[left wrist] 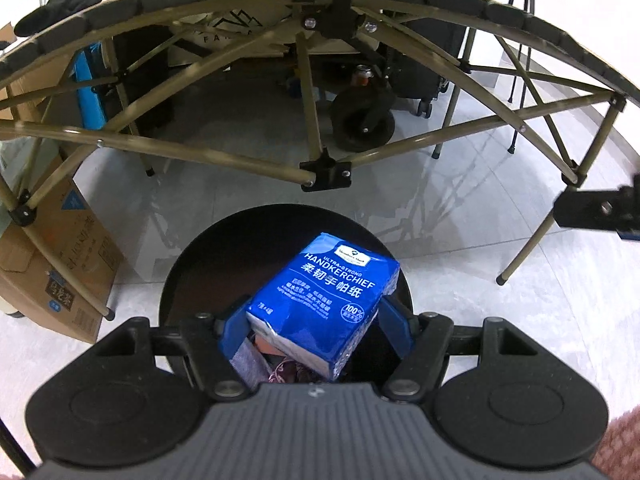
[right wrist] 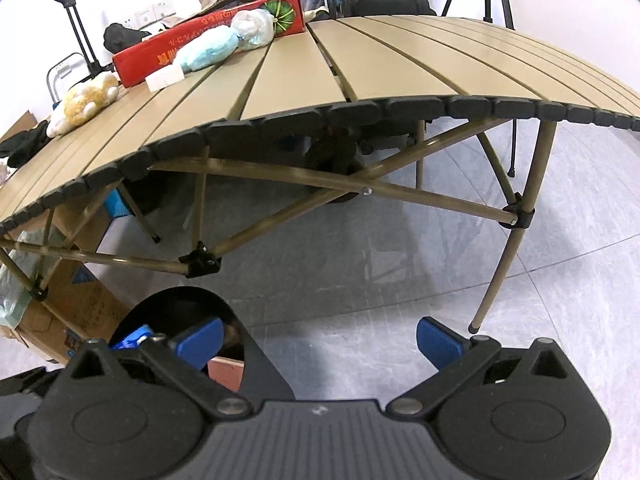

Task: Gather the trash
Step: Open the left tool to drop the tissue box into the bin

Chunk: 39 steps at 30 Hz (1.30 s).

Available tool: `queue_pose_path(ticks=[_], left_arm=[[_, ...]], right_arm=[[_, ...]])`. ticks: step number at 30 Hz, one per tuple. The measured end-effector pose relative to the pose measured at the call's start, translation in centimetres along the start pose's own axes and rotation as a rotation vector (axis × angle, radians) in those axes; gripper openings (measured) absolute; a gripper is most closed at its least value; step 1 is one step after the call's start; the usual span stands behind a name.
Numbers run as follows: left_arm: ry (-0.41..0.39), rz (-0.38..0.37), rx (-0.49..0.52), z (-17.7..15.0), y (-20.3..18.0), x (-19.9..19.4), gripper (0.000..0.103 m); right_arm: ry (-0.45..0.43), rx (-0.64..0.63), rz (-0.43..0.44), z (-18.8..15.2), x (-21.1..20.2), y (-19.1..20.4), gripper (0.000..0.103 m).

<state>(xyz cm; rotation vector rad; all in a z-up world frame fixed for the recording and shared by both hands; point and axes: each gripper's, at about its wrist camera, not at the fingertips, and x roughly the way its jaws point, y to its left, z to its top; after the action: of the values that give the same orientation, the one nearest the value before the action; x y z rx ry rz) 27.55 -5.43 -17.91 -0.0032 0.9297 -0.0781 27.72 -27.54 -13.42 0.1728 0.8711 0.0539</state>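
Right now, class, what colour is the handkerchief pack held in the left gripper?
Blue with white lettering, clearest in the left wrist view.

My left gripper (left wrist: 316, 324) and right gripper (right wrist: 320, 338) were black, with blue finger pads, round silver pivot bolts and ribbed grey bodies.

Your left tool (left wrist: 314, 330) points steeply downward, its blue fingers (left wrist: 233, 334) closed in on a load between them. Your right tool (right wrist: 320, 338) (angled more toward the horizon) stands with blue fingers (right wrist: 438, 340) spread wide, gripping nothing.
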Motion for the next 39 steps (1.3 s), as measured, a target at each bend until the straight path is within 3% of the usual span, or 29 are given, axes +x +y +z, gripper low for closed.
queue_pose_path(ticks=[19,21,23,25,39], left_arm=[[0.011,0.042,-0.049,-0.2,1.6,0.6,0.070],[0.024,0.013,-0.085,-0.1,2.0,0.7,0.077],[0.029,-0.015,-0.131,-0.1,2.6,0.5,0.095],[0.021,-0.007,-0.159,0.0,3.0,0.3,0.103],[0.065,-0.014,-0.183,-0.1,3.2,0.7,0.103]], right_arm=[[0.029,-0.007,-0.004,-0.2,1.3,1.1,0.103],[0.034,-0.009,-0.005,-0.3,1.4,1.1,0.103],[0.039,-0.009,-0.007,-0.2,1.5,1.0,0.103],[0.042,-0.005,-0.012,-0.3,1.6,0.9,0.103],[0.053,-0.012,-0.010,-0.4,1.8,1.1,0.103]])
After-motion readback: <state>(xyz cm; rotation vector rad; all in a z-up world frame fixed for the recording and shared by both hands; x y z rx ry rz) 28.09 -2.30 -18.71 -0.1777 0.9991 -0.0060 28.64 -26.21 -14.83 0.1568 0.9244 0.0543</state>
